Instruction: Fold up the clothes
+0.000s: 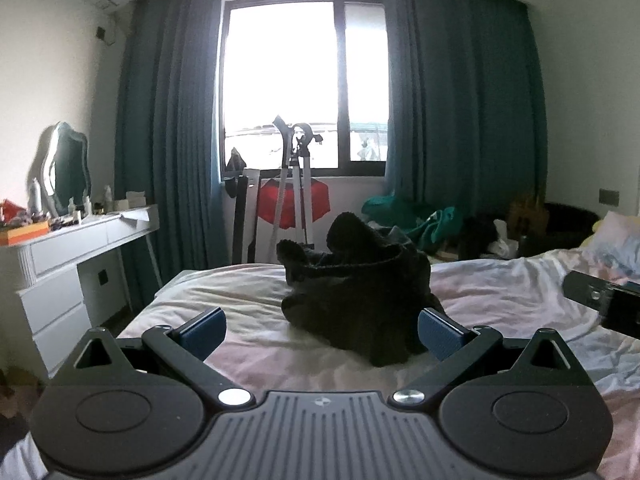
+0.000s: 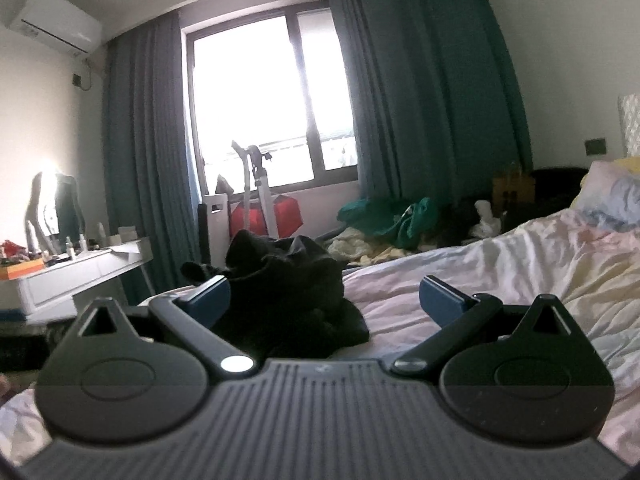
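1. Bed (image 1: pixel 248 344): pale rumpled sheet filling the lower frame, serving as folding surface.
2. Dark garment (image 1: pixel 356 296): lying bunched at centre frame, unfolded, awaiting spreading.
3. Left tool (image 1: pixel 322 330): hovering spread wide, holding nothing, facing the garment.
4. Right tool (image 2: pixel 324 300): likewise gaping, empty, garment lower left of centre.

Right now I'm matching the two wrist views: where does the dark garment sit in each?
Left wrist: dark garment heaped centre, on the bed.
Right wrist: dark garment left of centre, behind the left finger.
Shared landmark: the window.
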